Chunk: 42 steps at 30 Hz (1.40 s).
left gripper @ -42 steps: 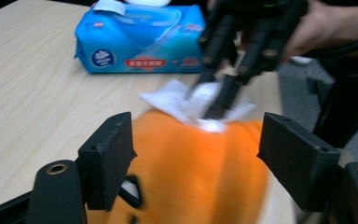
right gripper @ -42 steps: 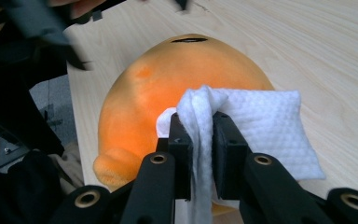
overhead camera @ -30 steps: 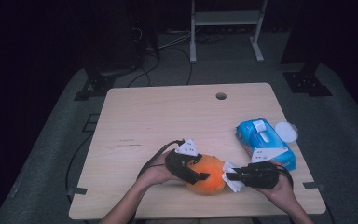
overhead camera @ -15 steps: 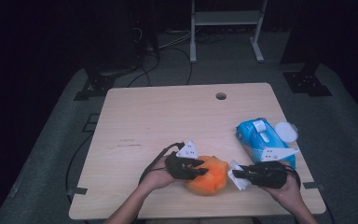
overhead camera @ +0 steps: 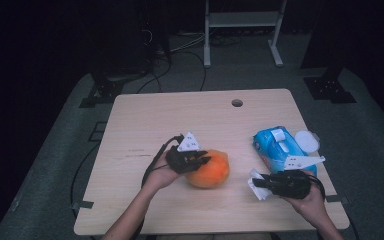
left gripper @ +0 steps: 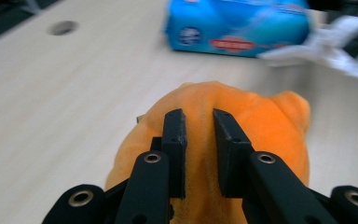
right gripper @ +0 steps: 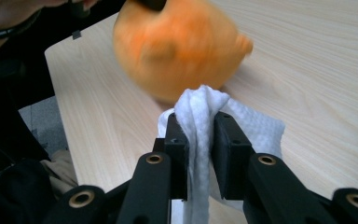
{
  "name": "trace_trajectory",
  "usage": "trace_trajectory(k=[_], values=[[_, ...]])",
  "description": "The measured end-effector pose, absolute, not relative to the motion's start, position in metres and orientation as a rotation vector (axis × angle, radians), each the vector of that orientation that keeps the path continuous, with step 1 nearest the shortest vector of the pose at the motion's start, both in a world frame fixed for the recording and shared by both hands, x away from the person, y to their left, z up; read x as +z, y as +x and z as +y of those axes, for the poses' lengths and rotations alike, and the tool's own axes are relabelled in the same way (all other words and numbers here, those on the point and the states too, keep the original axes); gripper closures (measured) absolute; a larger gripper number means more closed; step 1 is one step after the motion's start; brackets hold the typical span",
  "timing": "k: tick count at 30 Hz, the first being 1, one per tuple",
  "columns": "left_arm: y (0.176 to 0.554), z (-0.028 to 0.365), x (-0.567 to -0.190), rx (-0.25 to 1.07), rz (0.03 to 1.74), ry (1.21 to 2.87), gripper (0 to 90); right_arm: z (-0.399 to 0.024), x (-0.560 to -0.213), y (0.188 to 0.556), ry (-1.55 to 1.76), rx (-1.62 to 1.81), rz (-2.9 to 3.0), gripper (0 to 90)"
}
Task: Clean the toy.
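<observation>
The left tool (overhead camera: 196,161) sits slightly left of centre in the lower half of the high view, its jaws clamped on a fold of the orange plush toy (overhead camera: 211,170). In the left gripper view, the jaws have just closed and pinch a ridge of the toy's fabric (left gripper: 200,121) between them. The toy rests on the tabletop (overhead camera: 145,125), just right of the left tool.

The right tool (overhead camera: 261,181) lies at lower right of the high view, jaws nearly closed on a white wipe (overhead camera: 256,184). In the right gripper view, the bunched wipe (right gripper: 200,116) stands between the pads and is gripped.

A blue wipe pack (overhead camera: 280,150) lies at the right of the tabletop, just above the right tool.
</observation>
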<state>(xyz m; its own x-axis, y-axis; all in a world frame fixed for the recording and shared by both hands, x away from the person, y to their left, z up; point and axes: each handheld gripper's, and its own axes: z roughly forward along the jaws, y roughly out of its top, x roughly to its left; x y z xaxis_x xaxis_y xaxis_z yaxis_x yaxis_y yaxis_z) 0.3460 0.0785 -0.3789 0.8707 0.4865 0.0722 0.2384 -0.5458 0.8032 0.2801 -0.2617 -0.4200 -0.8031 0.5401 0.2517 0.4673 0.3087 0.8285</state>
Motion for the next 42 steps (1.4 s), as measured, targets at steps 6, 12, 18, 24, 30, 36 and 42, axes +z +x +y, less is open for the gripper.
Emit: trace_trajectory(k=[6,12,18,24,30,36,42], values=[[0.373,0.092,-0.382,0.52,0.644,2.109,75.5,-0.262,-0.422,0.285,0.973,1.48,2.477,75.9],[0.373,0.101,-0.406,0.462,0.696,2.069,71.0,-0.258,-0.429,0.288,0.966,1.397,2.503,75.1],[0.365,0.099,-0.403,0.452,0.648,2.081,63.2,-0.256,-0.437,0.292,0.977,1.335,2.527,68.4],[0.361,0.1,-0.399,0.433,0.637,2.078,59.6,-0.256,-0.44,0.293,0.969,1.313,2.534,60.1],[0.359,0.103,-0.396,0.43,0.63,2.075,56.6,-0.258,-0.442,0.295,0.982,1.335,2.527,55.4],[0.354,0.108,-0.391,0.412,0.624,2.047,52.9,-0.262,-0.44,0.295,0.983,1.355,2.512,52.6],[0.348,0.123,-0.384,0.397,0.642,2.022,49.2,-0.263,-0.435,0.293,0.99,1.382,2.495,51.8]])
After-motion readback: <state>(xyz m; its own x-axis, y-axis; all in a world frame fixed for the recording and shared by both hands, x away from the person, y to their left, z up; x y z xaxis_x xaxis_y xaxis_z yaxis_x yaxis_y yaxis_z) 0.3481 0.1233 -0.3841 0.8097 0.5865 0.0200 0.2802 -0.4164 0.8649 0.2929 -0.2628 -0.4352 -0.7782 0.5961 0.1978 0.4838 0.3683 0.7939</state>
